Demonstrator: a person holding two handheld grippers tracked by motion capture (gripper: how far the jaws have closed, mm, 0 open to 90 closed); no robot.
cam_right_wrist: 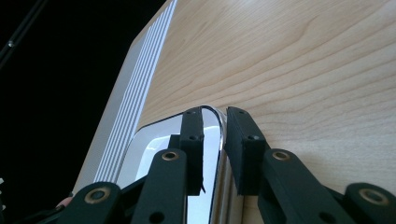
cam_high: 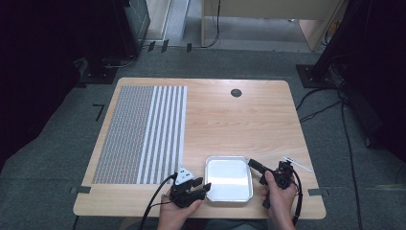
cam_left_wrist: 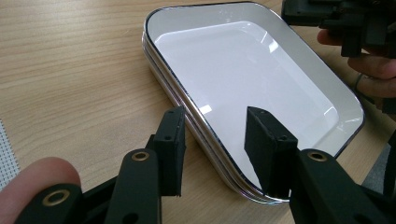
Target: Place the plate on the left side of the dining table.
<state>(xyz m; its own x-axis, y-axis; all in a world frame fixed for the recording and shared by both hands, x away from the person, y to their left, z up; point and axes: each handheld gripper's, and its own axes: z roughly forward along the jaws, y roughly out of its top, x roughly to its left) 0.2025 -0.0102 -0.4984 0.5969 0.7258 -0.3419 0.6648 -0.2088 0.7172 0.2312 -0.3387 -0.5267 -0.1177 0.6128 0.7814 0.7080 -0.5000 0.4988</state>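
No text, label, brand, number or sign is showing readably anywhere. The white tray (cam_high: 229, 178) is bearing no marking on its rim or inside, the striped mat (cam_high: 141, 134) is carrying only lines and a dotted pattern, and the bare wood of the tabletop (cam_high: 239, 120) is displaying no print.

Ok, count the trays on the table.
2, it seems: white trays stacked near the table's front edge, between both grippers; a doubled rim shows in the left gripper view. More nested trays may hide.
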